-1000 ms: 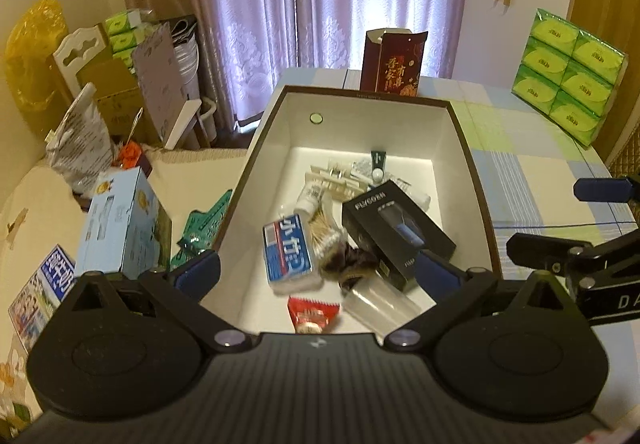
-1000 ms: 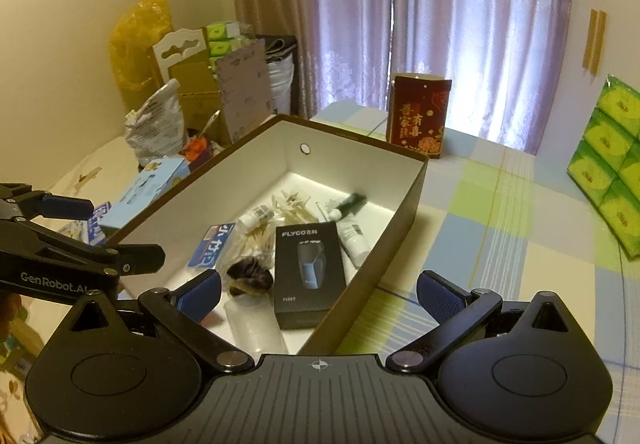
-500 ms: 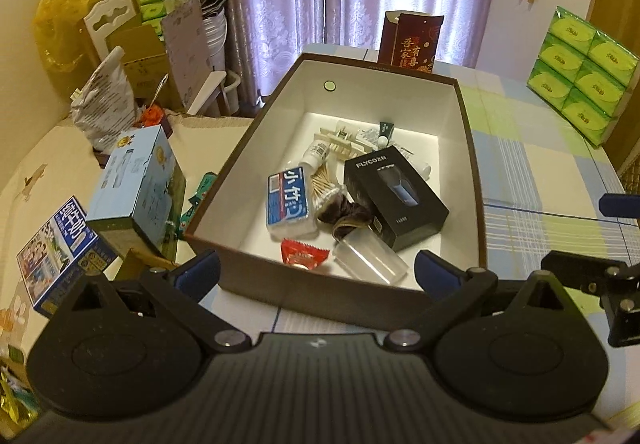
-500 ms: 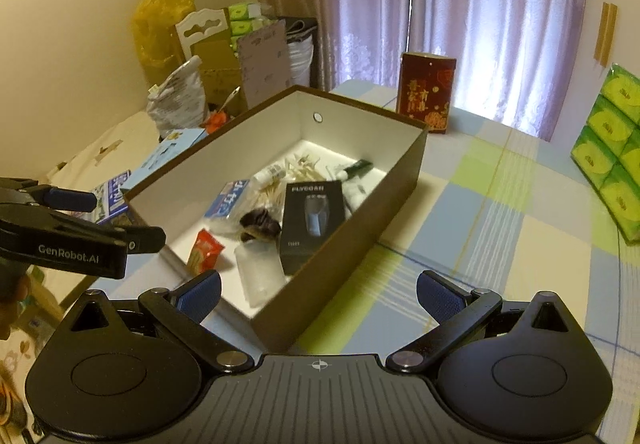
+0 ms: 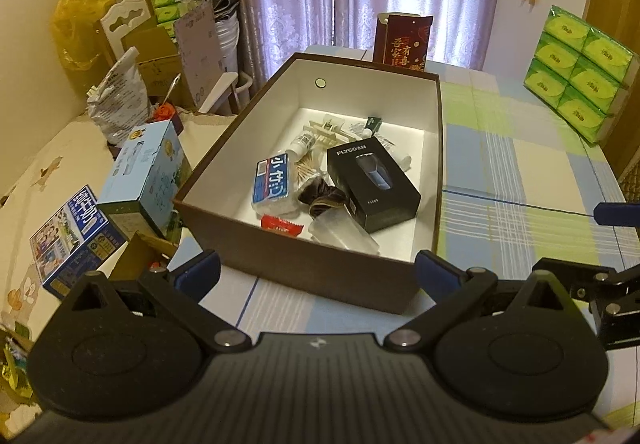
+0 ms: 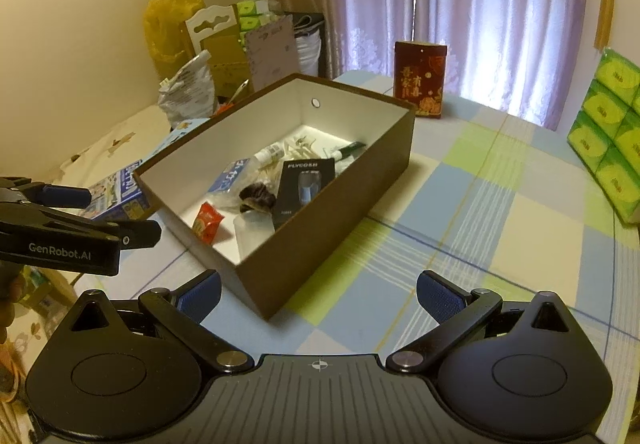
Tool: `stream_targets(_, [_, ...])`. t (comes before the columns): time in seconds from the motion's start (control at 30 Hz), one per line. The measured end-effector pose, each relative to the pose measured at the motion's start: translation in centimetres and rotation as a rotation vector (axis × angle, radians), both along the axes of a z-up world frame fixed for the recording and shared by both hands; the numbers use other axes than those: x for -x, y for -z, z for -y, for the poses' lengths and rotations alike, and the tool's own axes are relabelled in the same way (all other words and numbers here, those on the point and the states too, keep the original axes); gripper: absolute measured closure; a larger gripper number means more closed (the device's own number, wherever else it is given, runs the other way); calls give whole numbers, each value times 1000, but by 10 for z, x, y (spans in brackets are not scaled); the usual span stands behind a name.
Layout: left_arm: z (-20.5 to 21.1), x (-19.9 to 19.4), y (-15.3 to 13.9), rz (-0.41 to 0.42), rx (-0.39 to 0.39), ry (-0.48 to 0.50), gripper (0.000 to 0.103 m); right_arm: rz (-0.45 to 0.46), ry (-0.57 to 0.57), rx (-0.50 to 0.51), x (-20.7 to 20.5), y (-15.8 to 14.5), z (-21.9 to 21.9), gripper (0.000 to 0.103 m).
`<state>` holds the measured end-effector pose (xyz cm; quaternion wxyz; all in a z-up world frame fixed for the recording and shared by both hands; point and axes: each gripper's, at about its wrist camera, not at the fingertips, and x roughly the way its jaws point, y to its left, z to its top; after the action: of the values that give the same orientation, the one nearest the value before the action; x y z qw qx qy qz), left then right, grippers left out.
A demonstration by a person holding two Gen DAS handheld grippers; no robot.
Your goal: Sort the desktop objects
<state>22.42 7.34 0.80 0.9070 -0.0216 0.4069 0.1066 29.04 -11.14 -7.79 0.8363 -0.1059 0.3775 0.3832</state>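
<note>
The left gripper [image 5: 316, 272] hangs with its blue-padded fingers spread wide and nothing between them, just short of the near wall of the brown cardboard box [image 5: 320, 276], which serves as the landmark here. The right gripper [image 6: 318, 294] is likewise spread and empty, poised off the box's near right corner above the checked tablecloth [image 6: 500, 212]. Inside the box, against its white floor, a black FLYCO shaver carton [image 5: 372, 182] lies toward the right wall, a blue-labelled packet [image 5: 273, 182] toward the left wall, and a dark brown hair scrunchie [image 5: 320, 198] between the two. A red snack sachet [image 5: 282, 224] and a clear plastic container [image 5: 344, 236] rest nearest the front wall, the container touching the shaver carton's near end. Cotton swabs [image 5: 308, 166], a small white bottle [image 5: 302, 142] and a dark-capped tube [image 5: 372, 124] sit toward the far wall. Behind the box stands a dark red gift bag [image 5: 402, 44]. Off to the box's right, at the table's far edge, green tissue packs [image 5: 580, 76] are stacked. Just left of the box, off the table, a light blue carton [image 5: 144, 180] stands, with a flat blue printed box [image 5: 72, 240] lying beyond it.
</note>
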Motion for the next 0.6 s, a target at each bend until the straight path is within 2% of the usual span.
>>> stream_targets(0.6, [30, 35, 0, -7, -14, -105, 1, -33, -76, 3, 10, 7, 22, 2])
